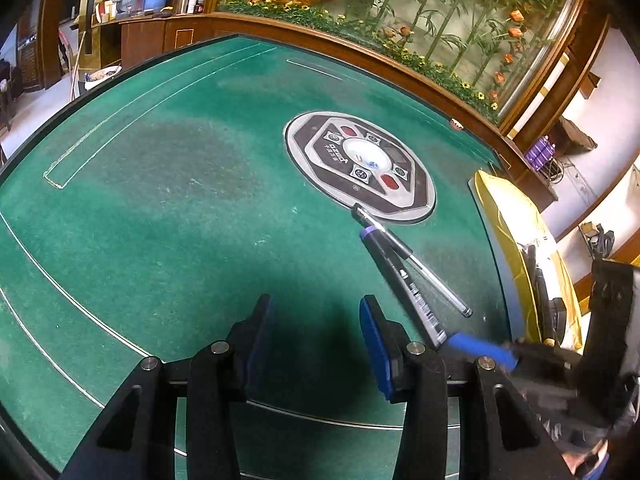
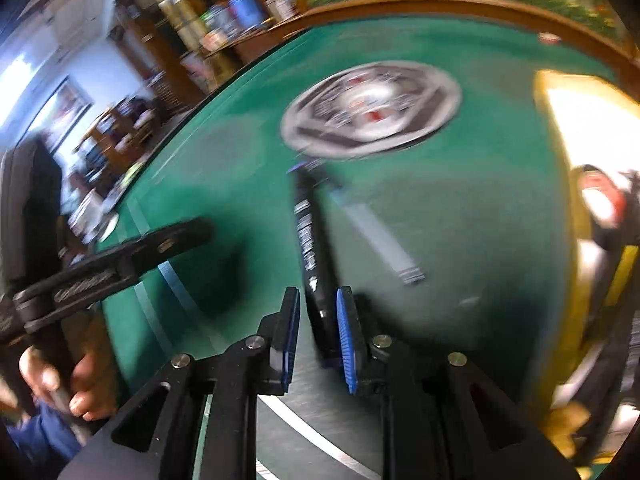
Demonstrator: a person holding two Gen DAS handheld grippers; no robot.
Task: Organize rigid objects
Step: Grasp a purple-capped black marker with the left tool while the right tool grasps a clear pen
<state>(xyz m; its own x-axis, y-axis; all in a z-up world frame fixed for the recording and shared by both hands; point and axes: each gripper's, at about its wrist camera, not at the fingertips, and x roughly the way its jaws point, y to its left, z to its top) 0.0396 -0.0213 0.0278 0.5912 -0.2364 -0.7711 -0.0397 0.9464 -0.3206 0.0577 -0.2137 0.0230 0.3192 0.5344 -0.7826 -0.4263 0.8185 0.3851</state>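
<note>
Two pens lie on the green desk (image 1: 160,200), crossed near their far ends just beside the round control panel (image 1: 360,168): a black marker (image 1: 404,280) with a purple cap and a thinner clear pen (image 1: 432,276). Lying loose like this, they look like the things left to tidy.

The right gripper (image 2: 318,320) comes in low along the marker's length, its fingers (image 2: 346,336) parted on either side of the near end of the barrel. They are not yet clenched, though motion blur makes contact hard to judge. Approaching end-on probably lets it pick out the marker without disturbing the clear pen.

The left gripper (image 1: 316,332) hovers beside them, its fingers released and grasping nothing, seemingly waiting. A yellow tray (image 1: 504,216) at the desk's right edge already holds some dark items, so it is likely where the pens go.
</note>
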